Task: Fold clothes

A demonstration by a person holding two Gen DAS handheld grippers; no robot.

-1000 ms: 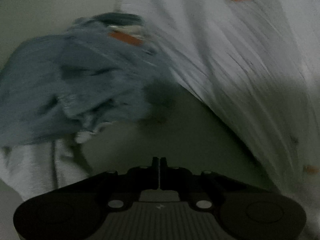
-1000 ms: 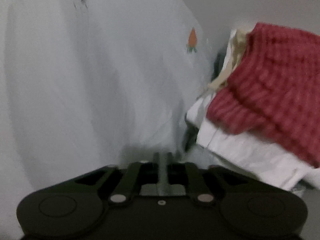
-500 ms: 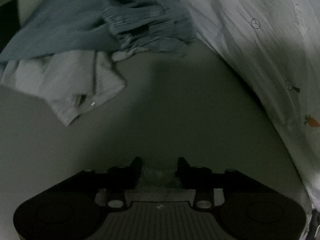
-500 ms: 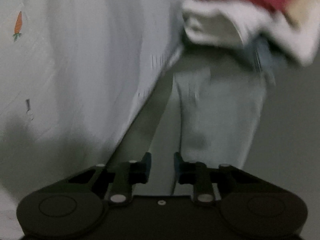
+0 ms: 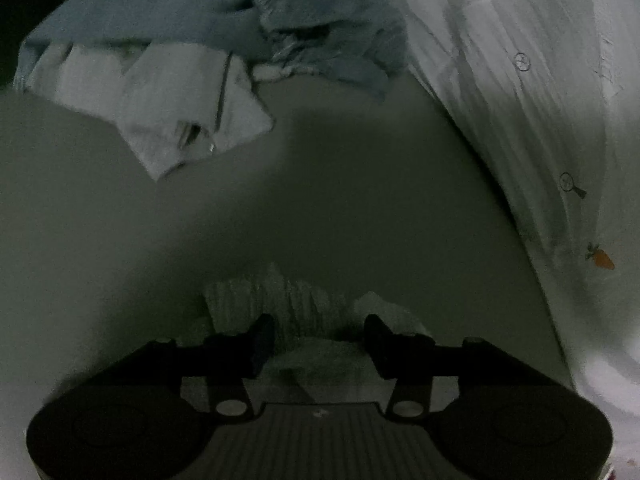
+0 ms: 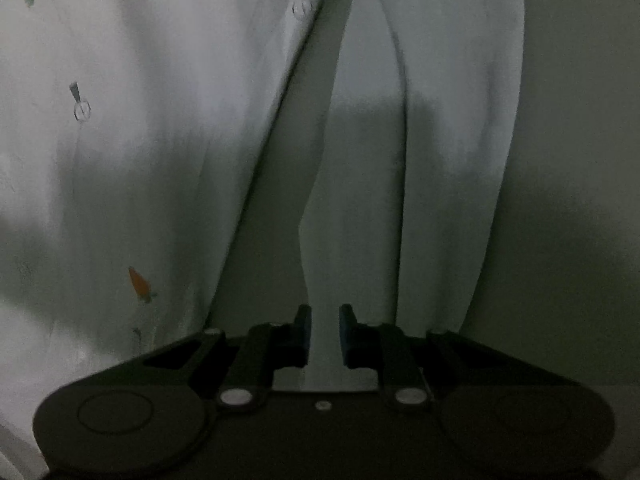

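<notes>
Left gripper (image 5: 318, 334): your jaws have just been opening and now stand fairly wide; a crumpled pale fabric end (image 5: 280, 292) lies between and just ahead of the fingers, with no pad pressing on it.

Right gripper (image 6: 323, 330): your jaws have just been closing and now stand narrow, a slim gap left; the edge of a pale sleeve (image 6: 420, 160) runs up from between them, and whether the pads touch it you cannot tell.

Carrot-print garment (image 5: 560, 128): white cloth with small carrots and magnifying glasses, spread on the table; it fills the right of your left view and the left of your right view, the sleeve stretching out beside it.

Table (image 5: 120, 240): bare grey surface between the garment and the heap.

Unfolded heap (image 5: 192, 40): far side of your left view, a blue denim piece lying over a pale grey garment (image 5: 180, 112), both rumpled.

Progress: judged early; the printed garment appears laid out, no fold in it shows, and the heap is untouched.

Remaining: folding the sleeve and body, then the heap.

Hidden or unclear: both views are dim; the garment's collar, hem and far edges are cut off; whether the fabric end under your left jaws belongs to it cannot be told.
</notes>
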